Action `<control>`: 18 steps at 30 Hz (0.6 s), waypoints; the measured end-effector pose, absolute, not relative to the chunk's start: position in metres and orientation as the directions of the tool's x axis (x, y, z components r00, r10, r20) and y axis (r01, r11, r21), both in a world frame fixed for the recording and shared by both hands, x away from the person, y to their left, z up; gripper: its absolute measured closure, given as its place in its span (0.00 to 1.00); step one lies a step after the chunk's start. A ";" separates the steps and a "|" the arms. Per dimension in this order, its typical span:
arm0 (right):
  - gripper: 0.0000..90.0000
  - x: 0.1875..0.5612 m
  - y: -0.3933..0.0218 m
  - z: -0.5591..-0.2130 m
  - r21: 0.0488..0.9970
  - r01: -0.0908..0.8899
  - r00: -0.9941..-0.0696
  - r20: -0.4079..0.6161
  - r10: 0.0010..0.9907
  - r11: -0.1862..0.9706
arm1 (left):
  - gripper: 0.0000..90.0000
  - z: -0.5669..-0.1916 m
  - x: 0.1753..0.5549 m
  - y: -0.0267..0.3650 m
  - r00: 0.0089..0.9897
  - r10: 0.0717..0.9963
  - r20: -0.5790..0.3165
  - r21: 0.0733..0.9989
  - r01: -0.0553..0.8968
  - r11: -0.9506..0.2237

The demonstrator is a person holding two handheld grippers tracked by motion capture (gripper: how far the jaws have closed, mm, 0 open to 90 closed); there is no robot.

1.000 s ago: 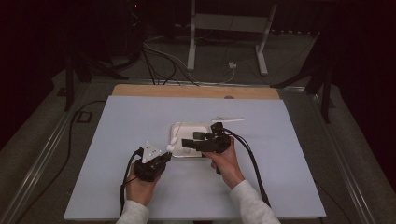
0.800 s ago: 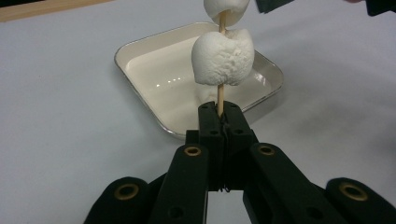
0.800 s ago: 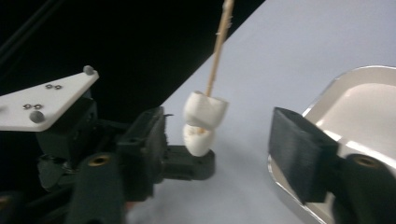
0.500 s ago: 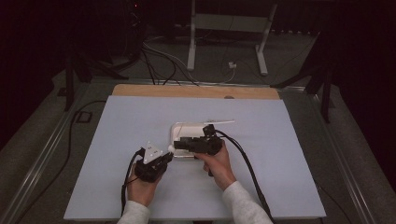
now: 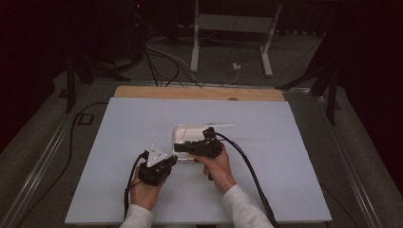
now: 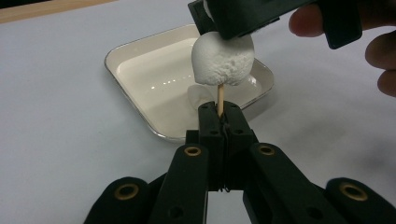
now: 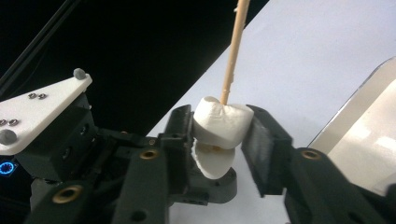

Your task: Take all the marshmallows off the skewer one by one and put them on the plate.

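Note:
My left gripper [image 5: 175, 160] [image 6: 224, 114] is shut on the lower end of a thin wooden skewer [image 6: 220, 98] [image 7: 233, 51], which it holds upright. A white marshmallow [image 6: 223, 60] [image 7: 217, 123] is speared on it, above the near edge of a shallow white tray [image 5: 183, 130] [image 6: 140, 70]. My right gripper [image 5: 178, 147] [image 7: 219, 116] comes in from the right, turned on its side. Its jaws have just been closing, and both pads now press the dented marshmallow. A second white piece [image 7: 215, 161] sits just below it.
The tray stands mid-table on a pale blue cover [image 5: 266, 142], with a wooden strip [image 5: 190, 92] along the far edge. A small white lump [image 6: 198, 93] lies in the tray. Cables and stand legs [image 5: 195, 47] lie on the dark floor beyond.
My right gripper has moved left and slightly down to the skewer, and its jaws have narrowed onto the marshmallow. The left hand has kept still.

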State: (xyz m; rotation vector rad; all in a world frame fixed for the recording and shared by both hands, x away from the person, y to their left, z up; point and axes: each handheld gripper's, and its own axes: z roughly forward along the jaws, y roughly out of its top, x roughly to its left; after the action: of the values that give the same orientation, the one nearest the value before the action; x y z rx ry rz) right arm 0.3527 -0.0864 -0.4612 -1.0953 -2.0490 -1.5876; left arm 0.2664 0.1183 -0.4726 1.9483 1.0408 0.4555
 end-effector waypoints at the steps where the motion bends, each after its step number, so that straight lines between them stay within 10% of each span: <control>1: 0.74 0.352 -0.086 -0.461 0.675 0.733 -0.653 0.662 0.368 0.087 | 1.00 -0.473 0.266 0.118 0.586 0.807 -0.073 0.821 0.495 -0.285; 18: 0.84 0.354 -0.091 -0.455 0.683 0.727 -0.654 0.655 0.378 0.075 | 1.00 -0.473 0.266 0.116 0.590 0.805 -0.067 0.825 0.487 -0.288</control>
State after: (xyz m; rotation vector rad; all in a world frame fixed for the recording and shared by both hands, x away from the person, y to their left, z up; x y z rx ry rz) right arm 0.3536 -0.0915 -0.4555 -1.1042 -2.0521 -1.6049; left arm 0.2656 0.1157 -0.4726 1.9484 1.0314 0.4614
